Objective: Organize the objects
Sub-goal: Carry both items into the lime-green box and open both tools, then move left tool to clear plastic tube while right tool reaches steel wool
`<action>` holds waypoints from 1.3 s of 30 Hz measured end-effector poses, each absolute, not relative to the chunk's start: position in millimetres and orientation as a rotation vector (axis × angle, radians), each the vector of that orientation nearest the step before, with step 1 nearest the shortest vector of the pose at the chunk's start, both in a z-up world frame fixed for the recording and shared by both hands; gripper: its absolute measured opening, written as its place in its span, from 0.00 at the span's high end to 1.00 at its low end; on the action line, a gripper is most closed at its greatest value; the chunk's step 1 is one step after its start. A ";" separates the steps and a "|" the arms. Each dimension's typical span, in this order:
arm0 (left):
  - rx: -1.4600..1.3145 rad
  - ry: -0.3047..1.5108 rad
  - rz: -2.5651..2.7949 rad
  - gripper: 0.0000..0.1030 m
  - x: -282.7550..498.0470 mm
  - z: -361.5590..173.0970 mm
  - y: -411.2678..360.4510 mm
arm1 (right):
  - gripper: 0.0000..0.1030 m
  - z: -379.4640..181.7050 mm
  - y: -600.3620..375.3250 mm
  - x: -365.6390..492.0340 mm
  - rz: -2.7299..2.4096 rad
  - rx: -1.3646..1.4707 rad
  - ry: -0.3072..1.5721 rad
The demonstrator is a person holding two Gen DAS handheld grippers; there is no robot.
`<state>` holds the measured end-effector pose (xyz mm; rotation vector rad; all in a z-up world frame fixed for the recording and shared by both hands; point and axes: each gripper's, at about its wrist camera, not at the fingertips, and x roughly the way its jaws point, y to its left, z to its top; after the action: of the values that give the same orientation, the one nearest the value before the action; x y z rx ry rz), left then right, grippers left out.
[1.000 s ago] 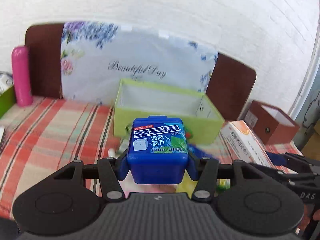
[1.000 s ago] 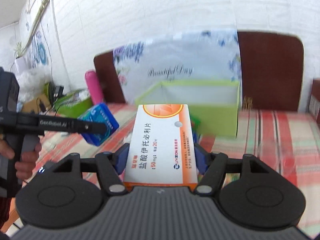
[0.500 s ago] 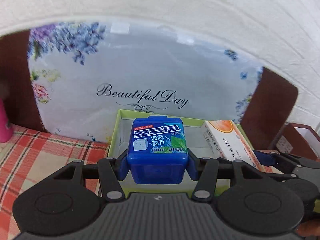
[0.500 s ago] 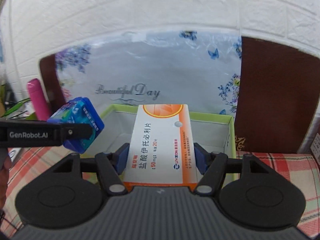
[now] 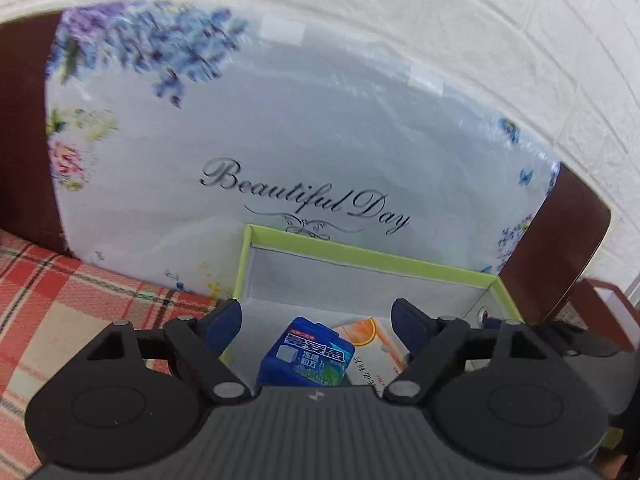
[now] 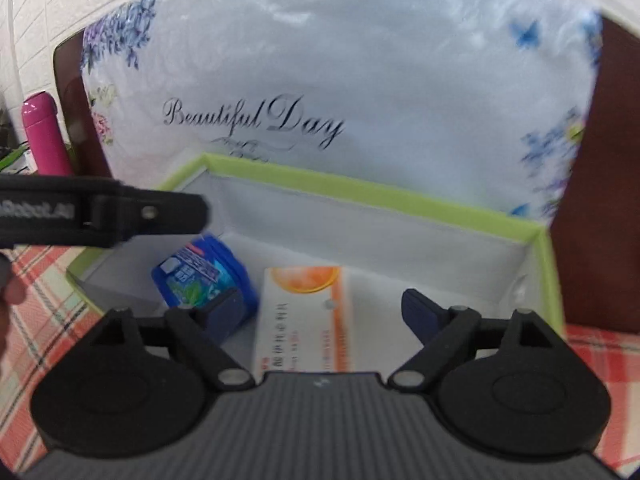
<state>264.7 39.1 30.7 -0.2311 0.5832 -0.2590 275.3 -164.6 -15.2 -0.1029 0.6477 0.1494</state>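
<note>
A green-rimmed box [image 5: 360, 258] with a pale grey lining is seen on a red plaid cloth [image 5: 60, 296], in front of a large white floral panel [image 5: 280, 120] on which "Beautiful Day" is printed in black script. Inside the box, a blue gum container [image 5: 306, 356] with white Chinese lettering and a mint-leaf picture is tilted at the left, and just beside it, to the right, a white and orange medicine box [image 6: 304, 312] with blurred Chinese print is lying flat on the box floor. The left tongs [image 5: 318, 322] are spread wide above the gum container, nothing being held between the blue pads [image 5: 226, 320]. The right tongs [image 6: 324, 314] are likewise spread apart over the medicine box, which is no longer gripped. Half a second earlier, each item was clamped in its tongs above the box opening; both have since been released and are now resting inside. In the right wrist view, the side of the left tool is crossed by partly legible lettering, "Robot.AI", and a pink bottle [image 6: 44, 136] is seen standing at the far left near the wall. A brown board [image 5: 560, 248] is leaned behind the floral panel.
</note>
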 end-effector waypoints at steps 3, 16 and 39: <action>-0.226 0.558 -0.250 0.17 233.2 47.0 41.9 | 0.00 8.0 -182.1 234.2 0.085 -0.091 0.532; -0.125 0.522 -0.261 0.16 74.0 54.9 14.1 | 0.00 39.1 -225.8 56.3 0.052 0.086 0.472; -0.164 0.744 -0.238 0.16 -33.8 -20.5 26.7 | 0.00 -25.6 -222.1 -55.3 0.048 0.139 0.632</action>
<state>-33.8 26.7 -20.5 -0.1636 0.7441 -0.2380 -55.3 -222.1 -25.6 0.1389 0.6322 0.0483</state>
